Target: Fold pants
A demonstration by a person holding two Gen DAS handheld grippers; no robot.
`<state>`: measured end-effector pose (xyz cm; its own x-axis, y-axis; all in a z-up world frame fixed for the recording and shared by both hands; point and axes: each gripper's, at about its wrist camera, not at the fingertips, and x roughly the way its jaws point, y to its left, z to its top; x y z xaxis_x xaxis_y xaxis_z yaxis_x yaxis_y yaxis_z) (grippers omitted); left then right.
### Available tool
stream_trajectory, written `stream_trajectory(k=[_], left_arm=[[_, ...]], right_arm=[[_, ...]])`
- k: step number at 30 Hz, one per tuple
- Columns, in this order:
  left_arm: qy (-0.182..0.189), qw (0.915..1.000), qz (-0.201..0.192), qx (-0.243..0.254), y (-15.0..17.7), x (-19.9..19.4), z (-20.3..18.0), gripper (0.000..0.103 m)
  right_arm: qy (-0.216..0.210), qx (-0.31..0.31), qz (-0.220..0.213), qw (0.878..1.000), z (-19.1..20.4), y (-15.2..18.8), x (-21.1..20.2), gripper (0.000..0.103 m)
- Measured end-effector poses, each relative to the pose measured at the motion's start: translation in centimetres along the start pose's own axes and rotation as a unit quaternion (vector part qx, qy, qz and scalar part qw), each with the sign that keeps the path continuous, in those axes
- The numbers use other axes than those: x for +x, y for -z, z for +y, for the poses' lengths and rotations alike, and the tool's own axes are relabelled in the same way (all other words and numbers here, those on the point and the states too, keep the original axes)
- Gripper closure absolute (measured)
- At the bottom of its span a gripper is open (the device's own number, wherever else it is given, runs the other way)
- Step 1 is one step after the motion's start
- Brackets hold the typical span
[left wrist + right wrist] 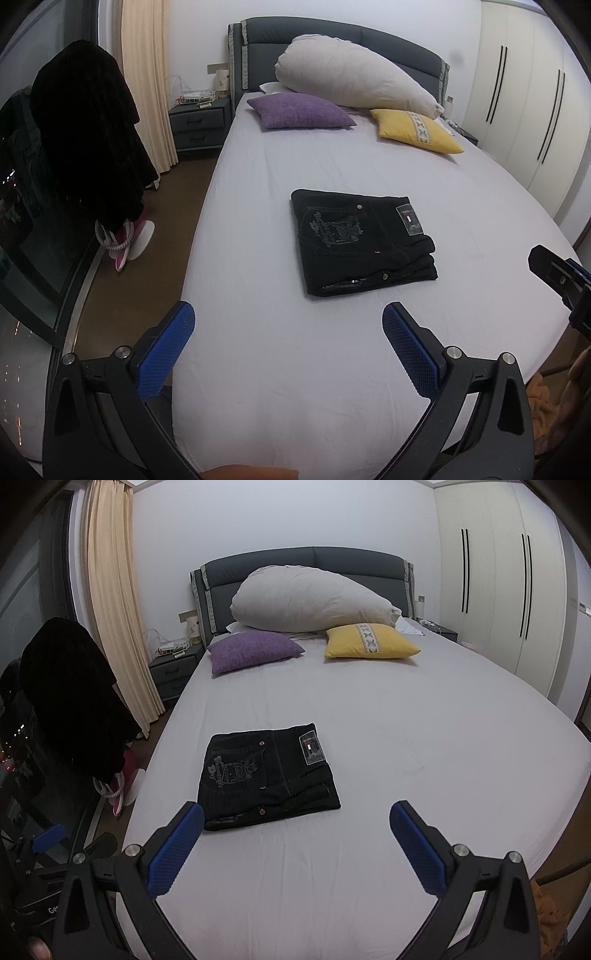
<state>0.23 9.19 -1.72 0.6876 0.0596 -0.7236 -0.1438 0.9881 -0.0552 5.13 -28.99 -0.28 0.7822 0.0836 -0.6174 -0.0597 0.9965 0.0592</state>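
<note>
A pair of black pants (364,240) lies folded into a compact rectangle on the white bed sheet (295,369), back pocket embroidery and a waistband patch facing up. The same folded pants (267,775) appear left of centre in the right wrist view. My left gripper (288,321) hovers open above the sheet, short of the pants, with nothing between its blue pads. My right gripper (297,819) is open too, its left pad beside the near left corner of the pants without touching. Part of the right gripper (561,277) shows at the right edge of the left wrist view.
At the headboard lie a purple cushion (255,650), a yellow cushion (369,642) and a big white pillow (310,602). Dark clothes hang on a stand (85,133) left of the bed, above pink shoes (129,240). A nightstand (197,123) and wardrobe (509,590) flank the bed.
</note>
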Motion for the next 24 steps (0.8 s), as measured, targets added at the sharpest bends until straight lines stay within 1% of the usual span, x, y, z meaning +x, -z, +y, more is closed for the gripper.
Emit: stream_trajectory(k=[24], left_arm=[[0.002, 1.0, 0.002, 0.002, -0.13, 0.23, 0.33, 0.0]], right_arm=[[-0.002, -0.011, 0.009, 1.0, 0.58, 0.77, -0.02, 0.0]])
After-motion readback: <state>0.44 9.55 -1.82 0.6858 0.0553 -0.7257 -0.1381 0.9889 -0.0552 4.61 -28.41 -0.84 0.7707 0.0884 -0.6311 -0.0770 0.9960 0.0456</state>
